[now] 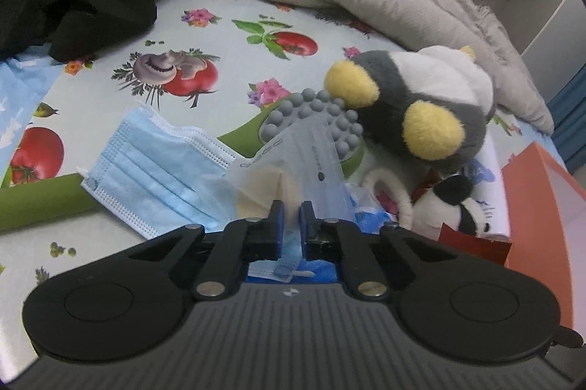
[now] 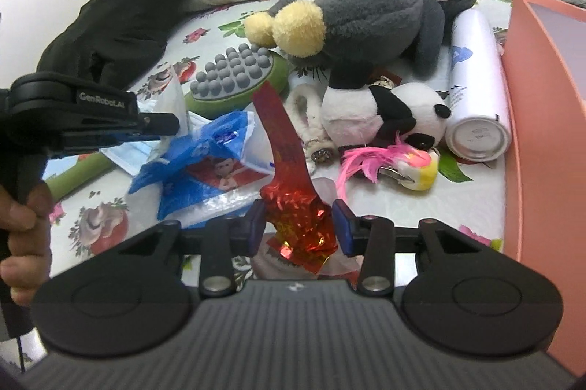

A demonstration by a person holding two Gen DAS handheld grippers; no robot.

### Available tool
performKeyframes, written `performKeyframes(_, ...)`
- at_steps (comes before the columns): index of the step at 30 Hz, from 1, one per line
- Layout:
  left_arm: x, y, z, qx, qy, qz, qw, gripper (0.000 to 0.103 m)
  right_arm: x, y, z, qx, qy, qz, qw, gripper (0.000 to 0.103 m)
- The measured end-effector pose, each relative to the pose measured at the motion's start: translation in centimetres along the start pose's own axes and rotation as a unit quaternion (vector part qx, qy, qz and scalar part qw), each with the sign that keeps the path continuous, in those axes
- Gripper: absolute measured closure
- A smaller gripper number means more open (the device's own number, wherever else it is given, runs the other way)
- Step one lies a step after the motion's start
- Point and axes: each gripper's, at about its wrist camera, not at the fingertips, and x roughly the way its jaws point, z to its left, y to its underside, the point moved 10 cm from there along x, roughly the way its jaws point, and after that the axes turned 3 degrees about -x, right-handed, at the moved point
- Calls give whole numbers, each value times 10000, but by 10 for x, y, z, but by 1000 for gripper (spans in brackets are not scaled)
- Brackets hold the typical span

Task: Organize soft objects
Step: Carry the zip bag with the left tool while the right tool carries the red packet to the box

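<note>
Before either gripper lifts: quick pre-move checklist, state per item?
1. Left gripper closed on something: ok, its jaws are nearly together on a translucent plastic bag.
2. Left catches only the bag: cannot tell; the blue face mask lies directly beside and under it.
3. Right gripper has its item: cannot tell; crumpled red foil wrapper sits between the jaws, but pad contact is not clear.
4. Foil strip free of neighbours: not ok, it runs up beside the blue printed bag and the green massage brush.
5. Plush toys clear of both grippers: ok, grey plush and panda lie farther back.
</note>
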Motion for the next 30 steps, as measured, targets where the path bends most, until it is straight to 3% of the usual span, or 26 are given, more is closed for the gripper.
performKeyframes(10, -62, 14, -18, 36, 240, -297, 9993, 94, -47, 8, 2, 67, 22, -199, 9998, 60)
performKeyframes(18, -112, 49, -33, 192, 414, -359, 9983, 94, -77, 31, 3, -72, 136, -257, 9996, 59)
performKeyframes(27, -140, 116, -25, 143, 407, -17, 9991, 94, -64, 89, -2, -204, 72, 98, 9997, 52)
performKeyframes(30, -143, 137, -22, 165, 380, 132, 9991, 94, -71, 97, -2, -374, 72, 1, 9993, 51)
